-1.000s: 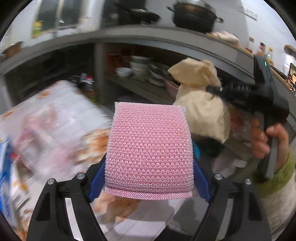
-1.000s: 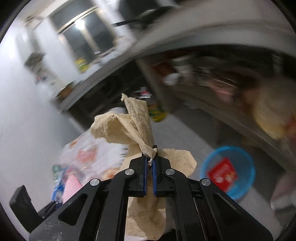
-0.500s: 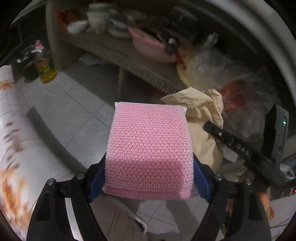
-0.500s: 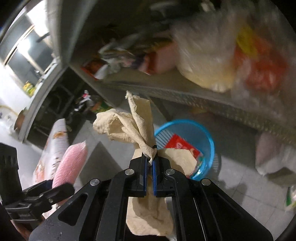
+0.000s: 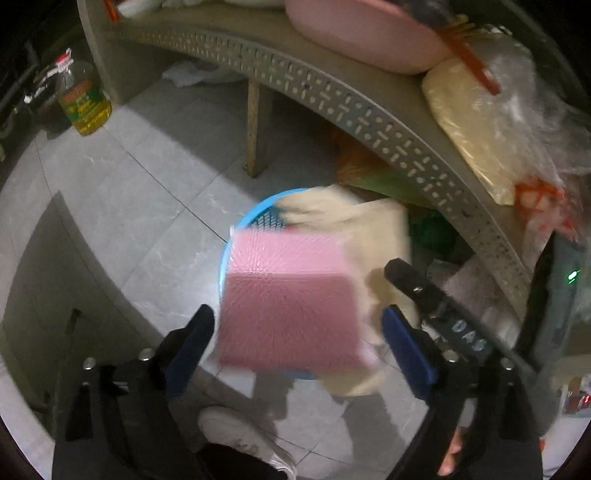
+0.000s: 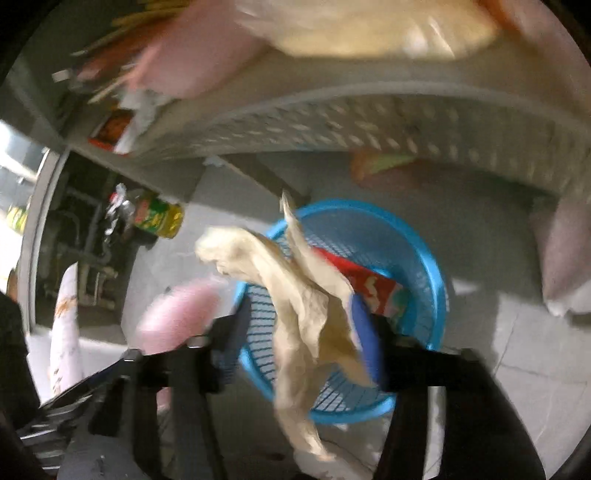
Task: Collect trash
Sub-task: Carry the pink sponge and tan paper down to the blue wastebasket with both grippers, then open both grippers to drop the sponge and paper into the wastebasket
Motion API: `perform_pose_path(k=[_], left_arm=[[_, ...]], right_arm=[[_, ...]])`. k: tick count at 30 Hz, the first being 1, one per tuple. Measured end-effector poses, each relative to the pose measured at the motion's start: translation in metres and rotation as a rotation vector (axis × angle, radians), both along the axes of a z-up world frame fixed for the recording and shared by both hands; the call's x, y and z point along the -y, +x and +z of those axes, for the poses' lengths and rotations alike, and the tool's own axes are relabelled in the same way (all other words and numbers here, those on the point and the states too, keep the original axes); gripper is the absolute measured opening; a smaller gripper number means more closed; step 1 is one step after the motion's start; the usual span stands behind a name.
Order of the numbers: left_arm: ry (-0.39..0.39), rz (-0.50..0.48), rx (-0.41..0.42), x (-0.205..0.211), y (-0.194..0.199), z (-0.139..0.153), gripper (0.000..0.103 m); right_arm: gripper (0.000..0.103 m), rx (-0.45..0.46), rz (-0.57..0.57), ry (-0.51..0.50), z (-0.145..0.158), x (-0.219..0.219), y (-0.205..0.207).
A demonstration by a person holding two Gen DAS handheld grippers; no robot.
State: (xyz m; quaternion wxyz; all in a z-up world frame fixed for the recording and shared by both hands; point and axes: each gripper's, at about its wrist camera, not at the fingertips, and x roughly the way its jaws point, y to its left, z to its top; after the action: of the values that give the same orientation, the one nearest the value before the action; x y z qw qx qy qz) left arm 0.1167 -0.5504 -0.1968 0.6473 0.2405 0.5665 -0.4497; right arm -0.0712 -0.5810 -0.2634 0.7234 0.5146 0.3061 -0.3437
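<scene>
A grey perforated shelf [image 5: 369, 110] arcs over the tiled floor [image 5: 122, 206], carrying a pink basin [image 5: 354, 33] and a clear bag of pale grain [image 5: 476, 122] — while an oil bottle [image 5: 83, 99] stands on the tiles at left, and a white shoe [image 5: 236, 432] shows below.

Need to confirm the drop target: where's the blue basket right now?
The blue basket sits on the tiled floor under the perforated shelf, just ahead of both grippers; a red packet lies inside, and the yellow oil bottle stands to its left.
</scene>
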Motion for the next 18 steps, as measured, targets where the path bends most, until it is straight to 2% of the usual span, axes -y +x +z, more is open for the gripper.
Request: perform_pose_path(k=[4, 8, 18], left_arm=[[-0.037, 0.009, -0.041, 0.004, 0.001, 0.005, 0.093], [-0.089, 0.001, -0.071, 0.003, -0.004, 0.02, 0.093], [-0.254, -0.023, -0.11, -0.044, -0.016, 0.099, 0.093]], right_arm=[[0.059, -0.004, -0.046, 0.031, -0.01, -0.006, -0.014], [0.06, -0.014, -0.066, 0.019, -0.009, -0.015, -0.027], [0.061, -0.036, -0.054, -0.058, 0.019, -0.032, -0.049]])
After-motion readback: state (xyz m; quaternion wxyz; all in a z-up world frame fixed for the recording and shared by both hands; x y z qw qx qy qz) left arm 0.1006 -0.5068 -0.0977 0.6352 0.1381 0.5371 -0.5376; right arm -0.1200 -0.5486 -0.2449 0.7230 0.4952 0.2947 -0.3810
